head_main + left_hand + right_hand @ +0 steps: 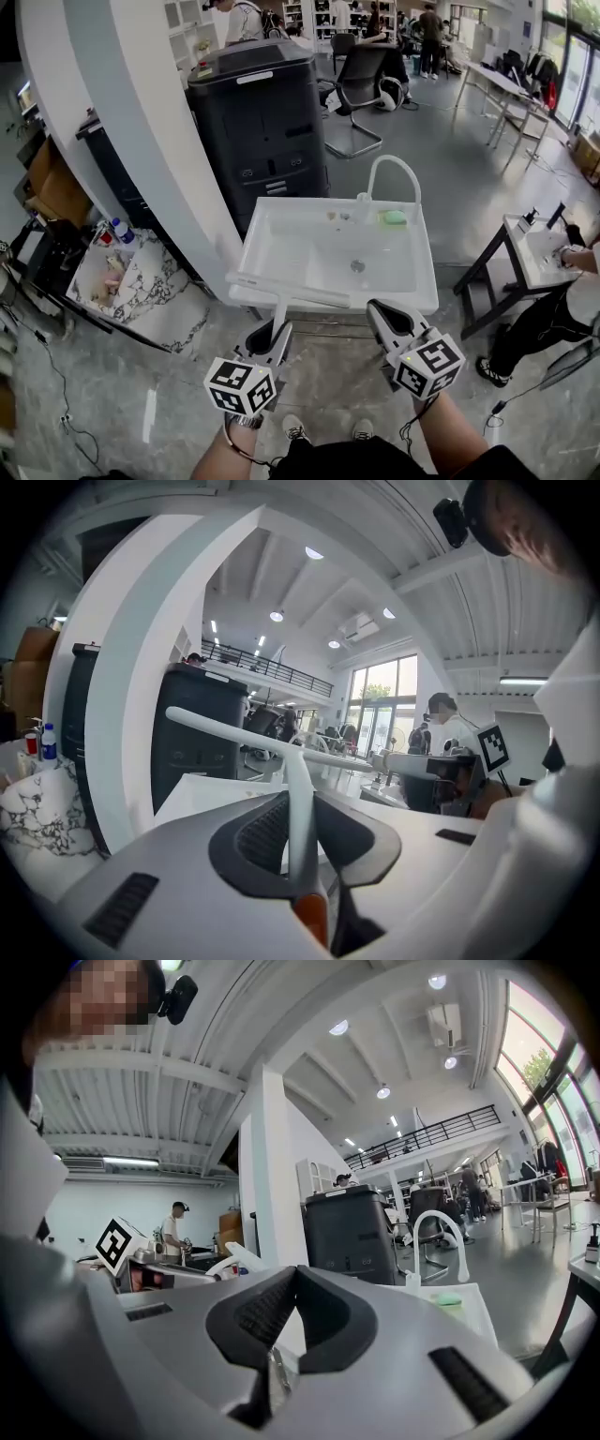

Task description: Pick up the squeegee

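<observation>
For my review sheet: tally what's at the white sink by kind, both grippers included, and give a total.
squeegee: 1
green sponge: 1
faucet: 1
sink: 1
grippers: 2, the left gripper holding the squeegee by its handle, the right gripper empty
Total: 6

Two hand-held grippers: left hand-held gripper [274, 328] at lower centre, right hand-held gripper [382, 313] beside it. One squeegee [286, 289]. One sink [251, 248], one tap [398, 169], one green sponge [393, 217]. One black copier [258, 112], upper centre. One bottle [123, 231], left.
</observation>
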`<state>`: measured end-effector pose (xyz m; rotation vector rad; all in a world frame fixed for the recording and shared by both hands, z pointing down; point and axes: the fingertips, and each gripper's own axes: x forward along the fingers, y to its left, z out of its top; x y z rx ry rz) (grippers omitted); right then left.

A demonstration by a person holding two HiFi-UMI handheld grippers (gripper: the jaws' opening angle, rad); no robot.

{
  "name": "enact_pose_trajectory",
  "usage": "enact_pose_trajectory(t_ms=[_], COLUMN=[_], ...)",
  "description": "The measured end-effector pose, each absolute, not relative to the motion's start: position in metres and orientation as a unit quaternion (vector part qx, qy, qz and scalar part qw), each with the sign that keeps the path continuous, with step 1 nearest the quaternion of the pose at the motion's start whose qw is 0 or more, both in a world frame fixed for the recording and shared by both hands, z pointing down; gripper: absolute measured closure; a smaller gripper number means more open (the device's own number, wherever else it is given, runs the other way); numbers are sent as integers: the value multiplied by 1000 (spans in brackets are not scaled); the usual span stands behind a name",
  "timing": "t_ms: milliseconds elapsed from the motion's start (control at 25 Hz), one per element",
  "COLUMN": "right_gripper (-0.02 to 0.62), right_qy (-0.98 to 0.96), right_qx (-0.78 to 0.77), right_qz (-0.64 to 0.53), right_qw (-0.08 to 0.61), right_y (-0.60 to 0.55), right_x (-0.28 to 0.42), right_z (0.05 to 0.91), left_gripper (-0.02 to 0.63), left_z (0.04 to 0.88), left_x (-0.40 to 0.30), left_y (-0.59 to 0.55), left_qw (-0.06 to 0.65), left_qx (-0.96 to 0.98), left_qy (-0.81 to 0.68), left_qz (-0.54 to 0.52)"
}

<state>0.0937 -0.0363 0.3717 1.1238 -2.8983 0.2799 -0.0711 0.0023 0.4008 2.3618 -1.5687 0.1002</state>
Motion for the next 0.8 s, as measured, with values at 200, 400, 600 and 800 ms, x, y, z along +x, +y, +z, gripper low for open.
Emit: enact_pose_trajectory(t_ms=[200, 400, 600, 800], right_gripper=[578, 578, 578, 578], right_qy=[-934, -937, -938, -938], right_qx=[345, 338, 334, 334], right_qz=[90, 90, 92, 94], right_qw=[12, 10, 10, 9], right_y=[-35, -34, -36, -37], right_x=[108, 115, 115, 116], right_z=[374, 374, 375, 378], left_gripper=[520, 520, 520, 520], left_z=[403, 403, 402, 402], left_x=[-55, -46, -46, -46], left_y=[8, 12, 12, 11], left_qw=[153, 151, 150, 149], left_qx=[814, 811, 809, 809], left_qy=[-559, -564, -567, -567], left_qz=[32, 33, 35, 39])
